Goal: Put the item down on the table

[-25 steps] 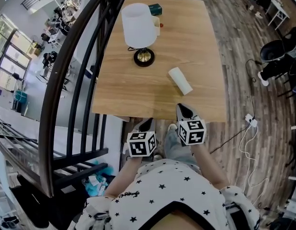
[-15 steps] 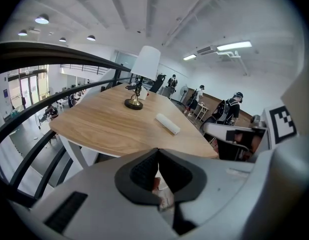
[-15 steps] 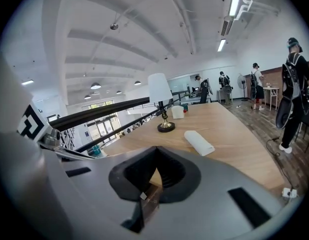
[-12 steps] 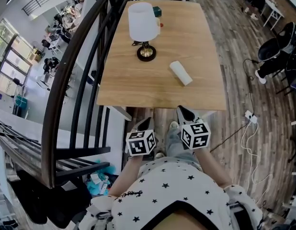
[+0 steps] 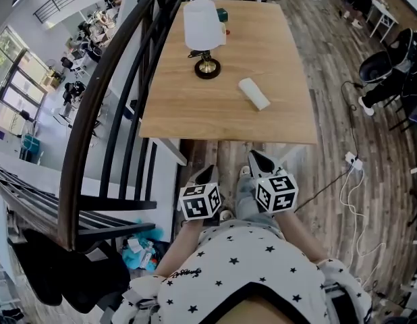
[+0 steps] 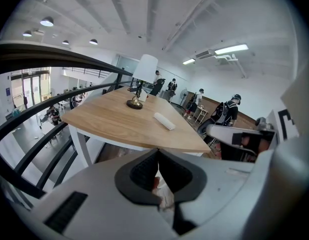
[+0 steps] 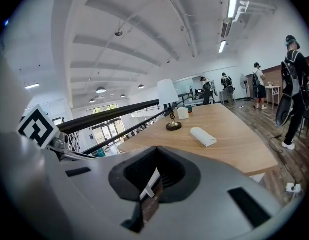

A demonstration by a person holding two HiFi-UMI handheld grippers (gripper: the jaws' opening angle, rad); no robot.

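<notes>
A white roll (image 5: 254,94) lies on its side on the wooden table (image 5: 276,52), to the right of a lamp (image 5: 206,36) with a white shade. It also shows as a small white roll (image 6: 164,121) in the left gripper view and the same roll (image 7: 203,136) in the right gripper view. Both grippers hang close to my body, short of the table's near edge. My left gripper (image 5: 208,173) is shut with nothing in it. Beside it, my right gripper (image 5: 257,156) is shut and holds nothing either.
A black curved railing (image 5: 107,93) runs along the table's left side. A teal box (image 5: 223,13) sits behind the lamp. Office chairs (image 5: 391,79) stand at the right, and a white cable (image 5: 350,201) lies on the wood floor. People (image 6: 229,111) stand far off.
The table has slid farther away and up in the head view, so I have backed off from it. Both grippers stay shut near my body. The white roll has not moved.
</notes>
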